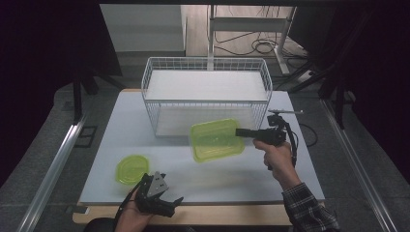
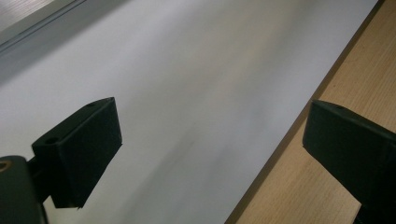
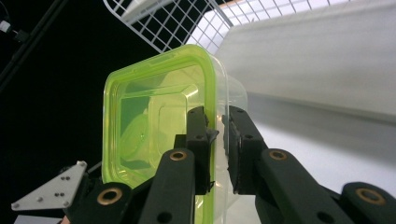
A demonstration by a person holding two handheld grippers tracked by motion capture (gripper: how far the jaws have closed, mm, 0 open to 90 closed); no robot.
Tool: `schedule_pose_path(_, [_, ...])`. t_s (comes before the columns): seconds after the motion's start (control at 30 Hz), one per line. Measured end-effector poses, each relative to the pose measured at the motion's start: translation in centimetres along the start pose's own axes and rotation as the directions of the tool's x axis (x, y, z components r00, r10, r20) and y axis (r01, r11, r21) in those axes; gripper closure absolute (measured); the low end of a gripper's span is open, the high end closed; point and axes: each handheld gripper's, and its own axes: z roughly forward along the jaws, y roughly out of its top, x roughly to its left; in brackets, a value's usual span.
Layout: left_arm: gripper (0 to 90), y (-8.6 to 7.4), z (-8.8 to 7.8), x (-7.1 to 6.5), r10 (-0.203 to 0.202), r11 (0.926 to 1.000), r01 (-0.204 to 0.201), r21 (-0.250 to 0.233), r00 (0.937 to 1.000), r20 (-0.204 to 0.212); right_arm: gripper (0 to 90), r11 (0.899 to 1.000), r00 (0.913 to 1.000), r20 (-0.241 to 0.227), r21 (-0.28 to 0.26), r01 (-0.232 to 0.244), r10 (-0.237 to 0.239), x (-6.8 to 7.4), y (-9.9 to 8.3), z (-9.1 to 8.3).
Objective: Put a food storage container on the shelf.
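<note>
Right gripper [image 1: 241, 133] holds one green tub [image 1: 216, 139] by its rim, clear of the table [image 1: 290, 169], in front of the basket [image 1: 207, 96].

Item count: two grippers, one tub, one lid [image 1: 131, 169], one wire basket, one table. In the right gripper view, the right gripper's [image 3: 217, 140] two jaws are clamped on the tub's [image 3: 154, 121] side wall, one jaw inside and one outside. The tub is tilted, with its open side facing the high view's camera. The lid, also green, lies flat on the table's white top near the front left corner, well apart from the tub. The left gripper [image 1: 162, 200] rests at the table's front edge, just beside the lid, with its jaws spread wide and nothing between them. In the left gripper view, the left gripper [image 2: 210, 154] points at the white top [image 2: 187, 93] and its wooden border [image 2: 327, 79].
</note>
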Motion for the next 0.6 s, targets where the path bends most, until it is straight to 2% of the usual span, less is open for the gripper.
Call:
schedule_pose_path(0.33, [4.0,0.0,0.0,0.0,-0.007,1.0000,0.007,0.000,0.9999,0.009,80.0,0.999,0.9995,-0.008,-0.030,0.032,-0.032,2.0,2.5,-0.8])
schedule_pose_path(0.47, [4.0,0.0,0.0,0.0,-0.006,1.0000,0.006,0.002,0.9999,0.009,80.0,0.999,0.9992,-0.026,-0.042,0.030,-0.031,2.7,3.4,-1.0])
schedule_pose_path(0.6, [4.0,0.0,0.1,0.0,-0.004,1.0000,0.004,0.007,0.9999,0.010,80.0,0.998,0.9992,-0.025,-0.054,0.029,-0.031,3.1,4.1,-1.1])
